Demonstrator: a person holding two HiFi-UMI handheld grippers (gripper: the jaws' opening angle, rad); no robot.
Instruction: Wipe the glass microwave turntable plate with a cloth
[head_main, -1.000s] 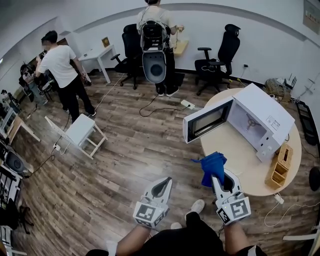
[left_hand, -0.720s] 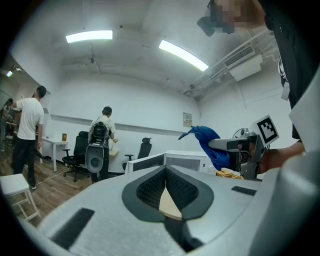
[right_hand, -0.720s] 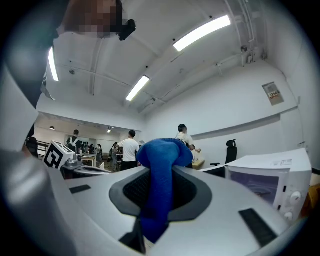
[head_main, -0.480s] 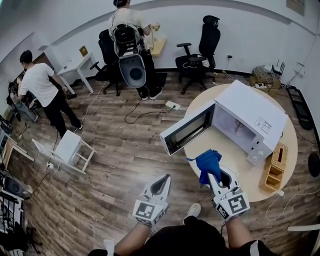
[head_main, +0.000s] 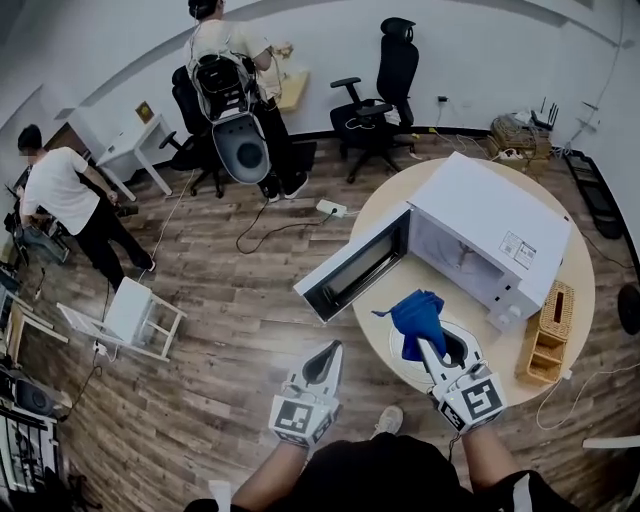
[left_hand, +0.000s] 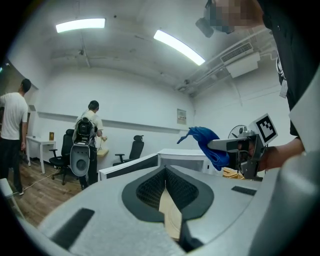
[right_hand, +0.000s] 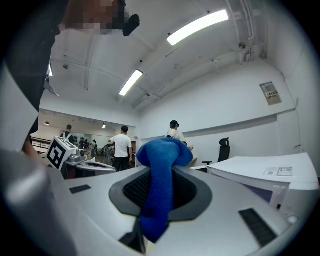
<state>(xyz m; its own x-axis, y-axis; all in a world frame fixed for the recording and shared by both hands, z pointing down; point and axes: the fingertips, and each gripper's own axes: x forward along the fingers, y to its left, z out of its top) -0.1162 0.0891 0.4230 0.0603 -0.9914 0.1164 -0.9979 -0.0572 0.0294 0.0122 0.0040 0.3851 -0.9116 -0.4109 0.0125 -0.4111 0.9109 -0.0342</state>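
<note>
R claw (head_main: 428, 348) clamped on blue cloth (head_main: 418, 318), soft, limp. L claw (head_main: 328, 352) closed, empty. Glass turntable plate (head_main: 470, 338) on counter (head_main: 505, 352): prob slick, fragile; steady at rim.

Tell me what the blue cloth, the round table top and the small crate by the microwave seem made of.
Blue cloth: soft fabric, perhaps microfibre, matte; it folds and droops from the right gripper.
Table top: pale wood or wood-look laminate, smooth; even tan, grain too small to tell.
Crate: light slatted wood, likely unfinished; gaps show between slats.
</note>
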